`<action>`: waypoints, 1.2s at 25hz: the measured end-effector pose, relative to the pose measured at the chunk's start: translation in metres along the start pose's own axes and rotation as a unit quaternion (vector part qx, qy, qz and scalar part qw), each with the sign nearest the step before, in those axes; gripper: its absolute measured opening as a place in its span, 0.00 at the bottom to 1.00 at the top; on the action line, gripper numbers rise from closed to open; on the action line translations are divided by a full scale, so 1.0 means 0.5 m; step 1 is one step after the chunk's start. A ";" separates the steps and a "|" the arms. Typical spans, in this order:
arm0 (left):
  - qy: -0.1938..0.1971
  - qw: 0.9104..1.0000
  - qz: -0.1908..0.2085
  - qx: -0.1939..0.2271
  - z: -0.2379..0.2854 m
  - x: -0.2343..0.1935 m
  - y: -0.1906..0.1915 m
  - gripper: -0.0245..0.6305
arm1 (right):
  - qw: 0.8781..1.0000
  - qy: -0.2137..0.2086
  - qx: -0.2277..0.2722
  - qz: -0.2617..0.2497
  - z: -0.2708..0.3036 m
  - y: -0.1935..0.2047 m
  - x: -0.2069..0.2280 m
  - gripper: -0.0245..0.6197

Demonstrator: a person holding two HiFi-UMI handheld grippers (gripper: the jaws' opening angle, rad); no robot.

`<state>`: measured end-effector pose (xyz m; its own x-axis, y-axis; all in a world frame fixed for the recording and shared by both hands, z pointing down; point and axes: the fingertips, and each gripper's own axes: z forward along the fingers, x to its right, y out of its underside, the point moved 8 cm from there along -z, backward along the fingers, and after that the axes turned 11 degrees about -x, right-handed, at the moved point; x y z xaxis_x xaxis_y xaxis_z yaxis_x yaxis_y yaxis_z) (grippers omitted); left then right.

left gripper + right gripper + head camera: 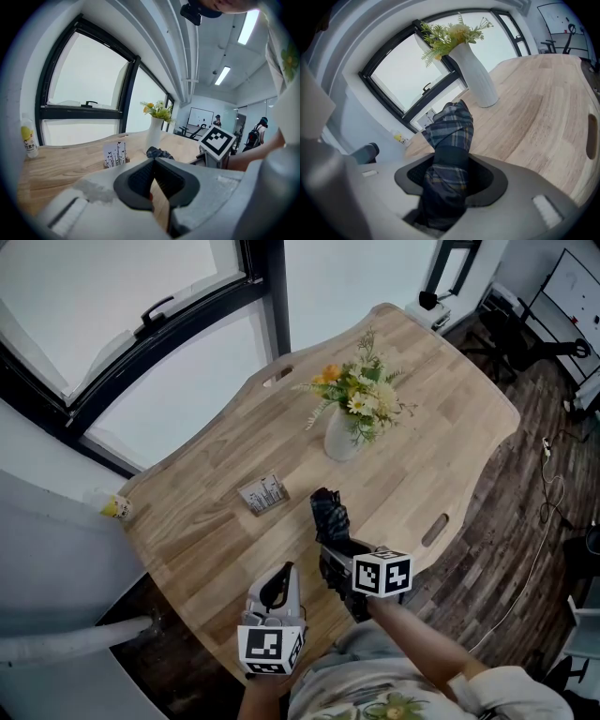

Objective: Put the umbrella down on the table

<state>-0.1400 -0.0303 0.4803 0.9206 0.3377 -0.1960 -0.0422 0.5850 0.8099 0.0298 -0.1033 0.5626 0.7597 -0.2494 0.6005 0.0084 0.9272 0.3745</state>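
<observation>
Right tongs grip plaid umbrella over table; left tongs closed

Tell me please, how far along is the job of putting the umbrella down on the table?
Done: the folded plaid umbrella is over the table, low, near the vase. In hand: the right gripper is shut on it; the left gripper is shut and empty. Left: lay it flat on the wood and open the jaws. Whether its tip touches the table I cannot tell.
</observation>
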 end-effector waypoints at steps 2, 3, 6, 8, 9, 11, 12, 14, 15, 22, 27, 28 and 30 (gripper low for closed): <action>-0.001 1.000 -0.001 -0.001 -0.001 -0.002 0.002 0.04 | 1.000 0.002 -0.003 0.002 0.007 0.002 0.001 0.35; -0.002 1.000 -0.002 -0.001 -0.001 -0.002 0.003 0.04 | 1.000 0.003 -0.005 0.002 0.011 0.003 0.002 0.35; -0.003 1.000 -0.004 -0.002 -0.003 -0.002 0.005 0.04 | 1.000 0.008 -0.008 0.003 0.020 0.007 0.007 0.35; -0.004 1.000 -0.004 -0.003 -0.005 -0.004 0.007 0.04 | 1.000 0.011 -0.010 0.005 0.026 0.009 0.010 0.35; -0.004 1.000 -0.004 -0.004 -0.005 -0.005 0.008 0.04 | 1.000 0.013 -0.011 0.005 0.028 0.010 0.012 0.35; -0.005 1.000 -0.004 -0.005 -0.006 -0.007 0.009 0.04 | 1.000 0.016 -0.014 0.006 0.034 0.012 0.016 0.35; -0.005 1.000 -0.004 -0.005 -0.006 -0.008 0.010 0.04 | 1.000 0.017 -0.015 0.007 0.037 0.014 0.018 0.35; -0.005 1.000 -0.004 -0.006 -0.006 -0.009 0.011 0.04 | 1.000 0.019 -0.018 0.010 0.043 0.016 0.022 0.35; -0.004 1.000 -0.004 -0.006 -0.005 -0.010 0.011 0.04 | 1.000 0.020 -0.019 0.011 0.045 0.018 0.024 0.35; -0.002 1.000 -0.003 -0.007 -0.004 -0.009 0.013 0.04 | 0.999 0.033 -0.028 0.017 0.062 0.028 0.040 0.35; 0.000 1.000 -0.003 -0.010 -0.004 -0.009 0.015 0.04 | 0.999 0.039 -0.032 0.020 0.069 0.033 0.050 0.35; -0.001 1.000 -0.003 -0.011 -0.004 -0.010 0.016 0.04 | 0.998 0.040 -0.033 0.022 0.071 0.033 0.051 0.35; -0.002 1.000 -0.004 -0.012 -0.003 -0.010 0.018 0.04 | 0.998 0.042 -0.032 0.023 0.074 0.035 0.055 0.35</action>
<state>-0.1457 -0.0258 0.4877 0.9223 0.3304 -0.2006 -0.0436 0.6046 0.7953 0.0266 -0.1042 0.6119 0.8119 -0.1846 0.5539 0.0120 0.9538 0.3002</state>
